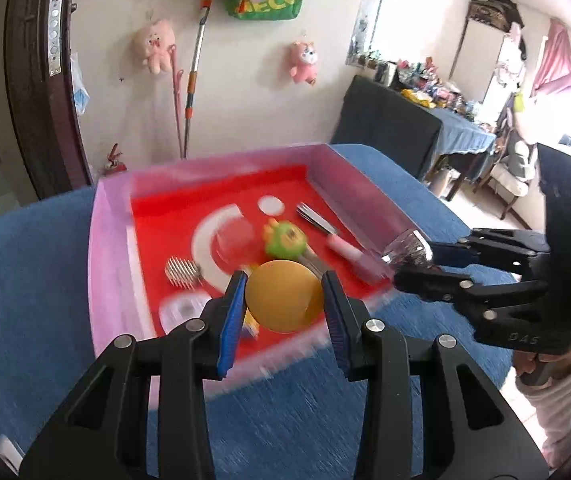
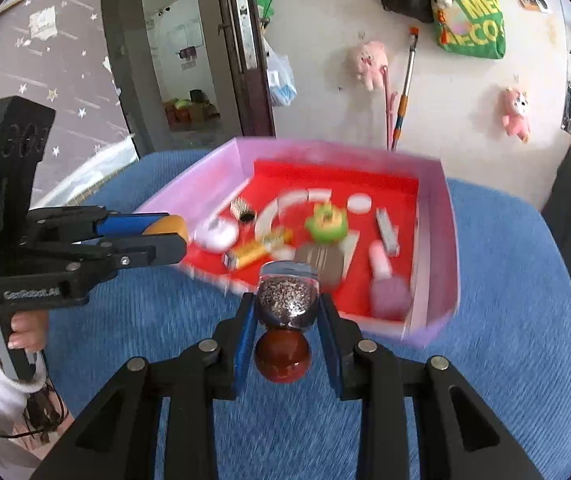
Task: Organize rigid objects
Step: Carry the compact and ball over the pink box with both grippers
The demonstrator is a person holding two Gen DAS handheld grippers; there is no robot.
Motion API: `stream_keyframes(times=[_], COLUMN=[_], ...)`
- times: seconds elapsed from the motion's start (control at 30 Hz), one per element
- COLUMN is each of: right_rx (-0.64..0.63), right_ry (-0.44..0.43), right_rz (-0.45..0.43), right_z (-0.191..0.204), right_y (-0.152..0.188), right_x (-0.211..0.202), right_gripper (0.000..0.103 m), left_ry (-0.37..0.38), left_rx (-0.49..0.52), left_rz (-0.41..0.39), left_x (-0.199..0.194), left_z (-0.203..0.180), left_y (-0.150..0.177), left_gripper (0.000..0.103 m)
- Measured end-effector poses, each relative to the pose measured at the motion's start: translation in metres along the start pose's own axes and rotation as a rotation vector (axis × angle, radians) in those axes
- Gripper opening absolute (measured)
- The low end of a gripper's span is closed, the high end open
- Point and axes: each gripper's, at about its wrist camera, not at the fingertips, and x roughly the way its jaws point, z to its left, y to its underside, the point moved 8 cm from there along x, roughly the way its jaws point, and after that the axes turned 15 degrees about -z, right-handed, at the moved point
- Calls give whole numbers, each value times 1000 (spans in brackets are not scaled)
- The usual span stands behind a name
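My left gripper (image 1: pixel 283 298) is shut on a round yellow lid (image 1: pixel 283 296) and holds it over the near edge of the pink box (image 1: pixel 103 248) with a red floor. My right gripper (image 2: pixel 285 312) is shut on a clear jar of dark seeds with a red-brown cap (image 2: pixel 283 354), just in front of the box (image 2: pixel 437 240). In the left wrist view the right gripper (image 1: pixel 413 260) holds the jar (image 1: pixel 405 250) at the box's right wall. In the right wrist view the left gripper (image 2: pixel 177 236) holds the lid (image 2: pixel 169 226) at the box's left side.
The box holds a green toy (image 1: pixel 285 238), a fork (image 1: pixel 315 218), a pink-handled item (image 1: pixel 345 252), a metal comb piece (image 1: pixel 181 272), a pink ball (image 2: pixel 389 294) and a yellow pack (image 2: pixel 251 254). The box sits on a blue-covered table (image 1: pixel 29 280). A wall with plush toys stands behind.
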Motion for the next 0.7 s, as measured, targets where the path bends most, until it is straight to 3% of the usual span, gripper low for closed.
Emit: stream_keyframes(times=[0.2,0.33,0.53,0.7], right_rx=[13,-13,5,-12], right_ry=[6,44,73,103], right_rz=[33,102,219,299], right_z=[-23,-38,-59,-71], right_y=[-50,-64,-63,-57], right_x=[45,95,163,200], right_gripper=[33,33,33,33], left_ry=[-80,-120,-164,-187], left_rx=[11,10,10,37], left_rz=[78,154,260,291], left_x=[53,87,129,143], left_z=[39,61,80,84], left_y=[-32,-30,-15,-11], left_gripper=[36,36,36,36])
